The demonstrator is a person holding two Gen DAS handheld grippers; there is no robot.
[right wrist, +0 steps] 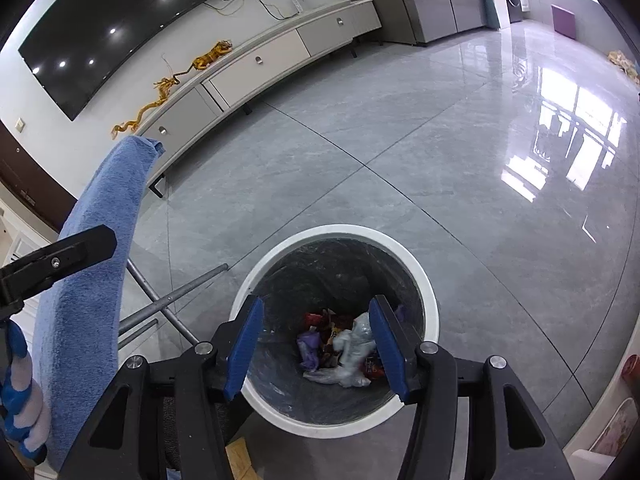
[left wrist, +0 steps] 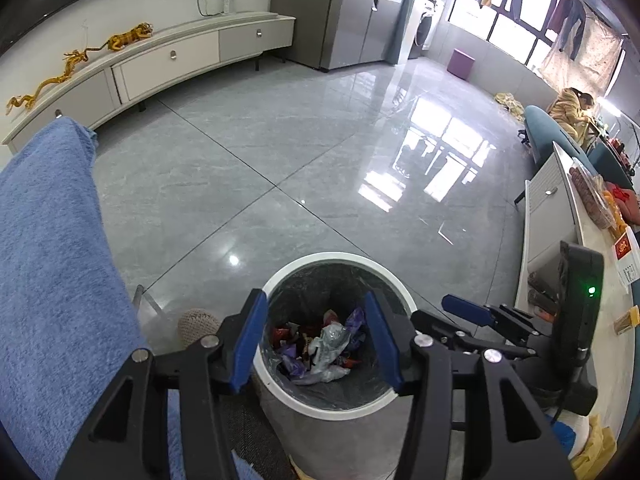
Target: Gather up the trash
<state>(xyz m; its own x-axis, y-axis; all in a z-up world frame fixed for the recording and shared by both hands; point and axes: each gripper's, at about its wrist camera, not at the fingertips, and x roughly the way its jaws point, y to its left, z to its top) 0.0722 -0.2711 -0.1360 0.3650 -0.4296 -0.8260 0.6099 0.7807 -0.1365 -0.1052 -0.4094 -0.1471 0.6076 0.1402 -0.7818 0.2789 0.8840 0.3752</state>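
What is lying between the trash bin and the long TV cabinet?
Only bare grey floor lies between the trash bin and the TV cabinet, shown in both views.

The left gripper [left wrist: 316, 344], fingers [left wrist: 249, 340] spread and empty, hangs over the wrapper-filled trash bin [left wrist: 276, 280].

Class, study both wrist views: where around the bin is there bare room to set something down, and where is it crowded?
Free: the grey tiled floor between the white-rimmed round bin and the long white TV cabinet. Crowded: left of the bin, the blue towel and grey metal legs; right, the cluttered white counter.
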